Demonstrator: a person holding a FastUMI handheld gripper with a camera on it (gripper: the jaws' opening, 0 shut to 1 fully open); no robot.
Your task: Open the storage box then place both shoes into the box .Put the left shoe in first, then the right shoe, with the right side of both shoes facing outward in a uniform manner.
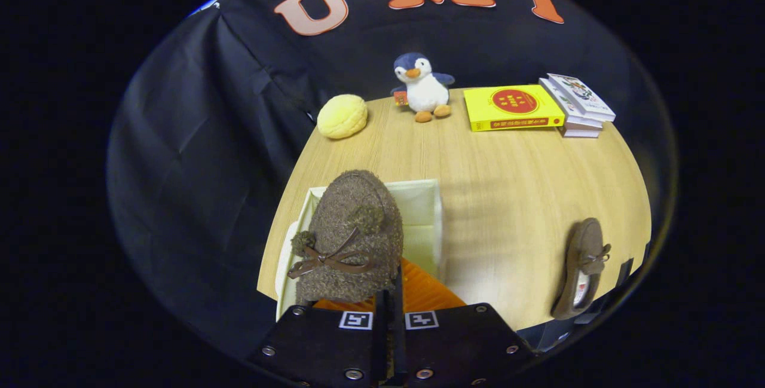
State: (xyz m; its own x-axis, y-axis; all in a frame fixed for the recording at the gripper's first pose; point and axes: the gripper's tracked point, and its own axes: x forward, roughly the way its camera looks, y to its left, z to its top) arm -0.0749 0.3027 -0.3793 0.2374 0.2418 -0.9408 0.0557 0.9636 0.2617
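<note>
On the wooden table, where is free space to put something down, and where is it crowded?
Free: the wide middle of the table, between the open storage box, the yellow book and the second shoe. Crowded: the far edge, with bread toy, penguin, books. The tool holds a fuzzy shoe over the box.

A fuzzy brown moccasin shoe with a bow [349, 238] is held over the open cream storage box [424, 208]; its brown mate [583, 268] lies well apart on the table.

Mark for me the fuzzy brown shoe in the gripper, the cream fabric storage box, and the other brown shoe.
Fuzzy brown shoe [352, 220], gripper view: toe upper.
Cream fabric storage box [421, 208], gripper view: inner wall.
Other brown shoe [586, 256], gripper view: upper by its bow.
</note>
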